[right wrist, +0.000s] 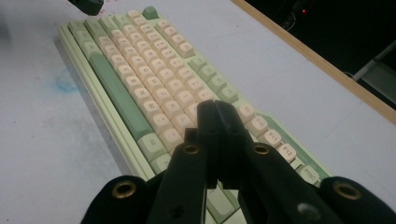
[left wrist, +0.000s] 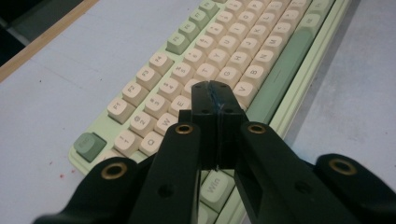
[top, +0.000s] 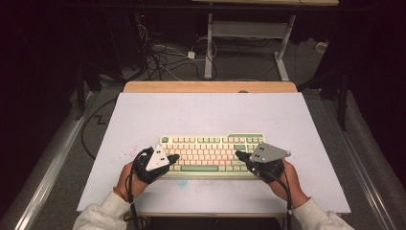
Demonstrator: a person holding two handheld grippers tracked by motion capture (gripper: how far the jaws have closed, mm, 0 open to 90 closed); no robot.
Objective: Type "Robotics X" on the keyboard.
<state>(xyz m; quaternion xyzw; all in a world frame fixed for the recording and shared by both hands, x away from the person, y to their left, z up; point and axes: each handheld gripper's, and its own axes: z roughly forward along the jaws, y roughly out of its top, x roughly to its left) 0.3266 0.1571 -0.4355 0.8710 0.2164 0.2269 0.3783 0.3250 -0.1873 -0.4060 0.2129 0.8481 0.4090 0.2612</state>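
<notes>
Keyboard [top: 210, 154] is sitting at centre of the high view on the white table [top: 206, 115]. Left gripper [left wrist: 215, 93] and right gripper [right wrist: 218, 109] are hovering over its ends, jaws pressed together, empty. The gripper views are resolving key legends; the high view is showing floor cables [top: 163, 60].

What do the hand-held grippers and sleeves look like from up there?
Each hand-held gripper, left and right, has a black body, black jaws with brass-coloured rivets, a grey three-cornered plate with dark dots on top, and a black cable trailing back. The person wears light, whitish sleeves.
</notes>
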